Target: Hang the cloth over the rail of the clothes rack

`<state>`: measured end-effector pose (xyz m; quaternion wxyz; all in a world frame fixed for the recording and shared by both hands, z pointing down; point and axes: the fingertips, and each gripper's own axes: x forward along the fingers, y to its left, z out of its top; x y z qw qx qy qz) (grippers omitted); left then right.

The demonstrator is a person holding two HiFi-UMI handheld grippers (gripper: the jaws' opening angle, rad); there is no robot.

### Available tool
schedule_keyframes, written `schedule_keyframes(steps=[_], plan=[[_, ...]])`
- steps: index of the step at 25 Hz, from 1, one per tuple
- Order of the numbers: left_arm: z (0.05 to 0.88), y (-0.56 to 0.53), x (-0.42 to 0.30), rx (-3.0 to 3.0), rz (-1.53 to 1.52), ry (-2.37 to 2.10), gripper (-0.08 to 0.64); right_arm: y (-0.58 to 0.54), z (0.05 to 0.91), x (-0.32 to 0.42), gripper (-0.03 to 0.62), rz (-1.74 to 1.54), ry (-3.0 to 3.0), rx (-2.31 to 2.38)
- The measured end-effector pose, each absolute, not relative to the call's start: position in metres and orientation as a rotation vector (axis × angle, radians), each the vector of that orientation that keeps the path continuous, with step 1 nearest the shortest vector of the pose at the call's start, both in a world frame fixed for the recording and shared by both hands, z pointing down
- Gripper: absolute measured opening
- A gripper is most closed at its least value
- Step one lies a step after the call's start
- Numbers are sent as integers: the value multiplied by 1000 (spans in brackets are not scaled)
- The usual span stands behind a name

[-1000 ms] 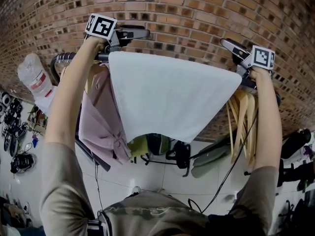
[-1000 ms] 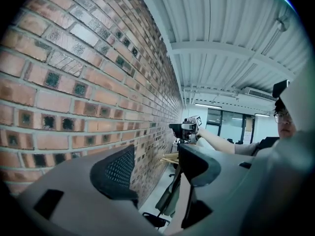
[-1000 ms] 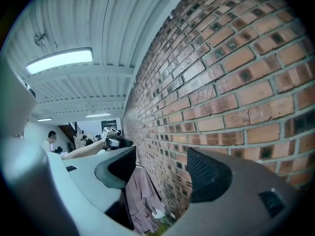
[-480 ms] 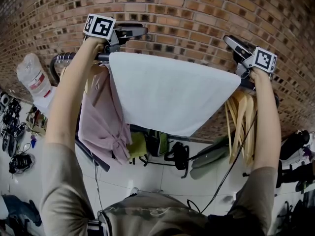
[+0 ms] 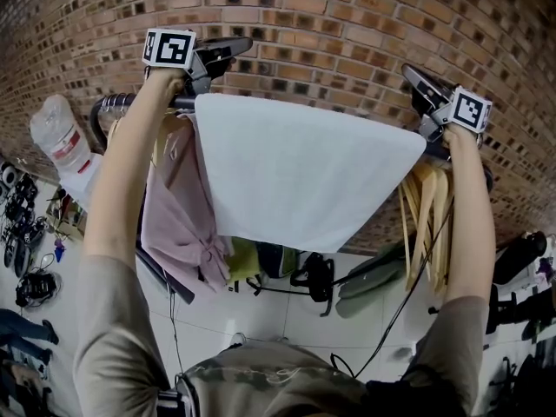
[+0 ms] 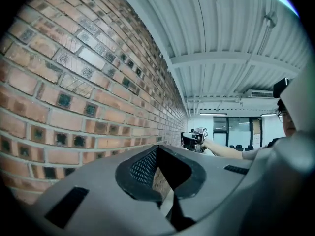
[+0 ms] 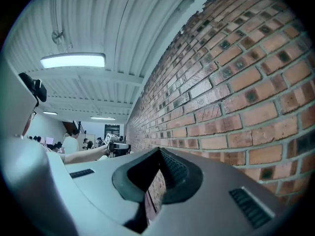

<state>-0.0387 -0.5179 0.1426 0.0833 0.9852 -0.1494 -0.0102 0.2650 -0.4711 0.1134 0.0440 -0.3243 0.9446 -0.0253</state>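
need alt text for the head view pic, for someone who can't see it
A white cloth hangs draped over a clothes rack rail before a brick wall, between the person's raised arms. The left tool and right tool are held near its top corners, jaws just closed on nothing. A pink garment and wooden hangers hang alongside.

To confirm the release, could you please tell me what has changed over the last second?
The left hand-held gripper and right hand-held gripper have just closed, empty, clear of the cloth; the left one tilted up slightly. The cloth stays draped over the rail.
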Motion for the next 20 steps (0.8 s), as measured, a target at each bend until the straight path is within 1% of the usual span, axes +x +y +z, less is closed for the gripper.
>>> schedule_keyframes(steps=[3,7,12,17,20], plan=[[147,-515,-35,2907,-11,-396,6,-469,104,269,11,-52,2844,-980],[151,-518,-35,2934,63,-439,6,-464,89,269,11,-6,2796,-938],[153,-516,-28,2963,111,-428,6,-459,78,264,11,12,2791,-1020],[145,-509,-27,2999,63,-399,6,-435,38,250,11,107,2784,-1002],[139,-514,-33,3008,17,-442,8,-417,29,234,11,115,2807,-965]])
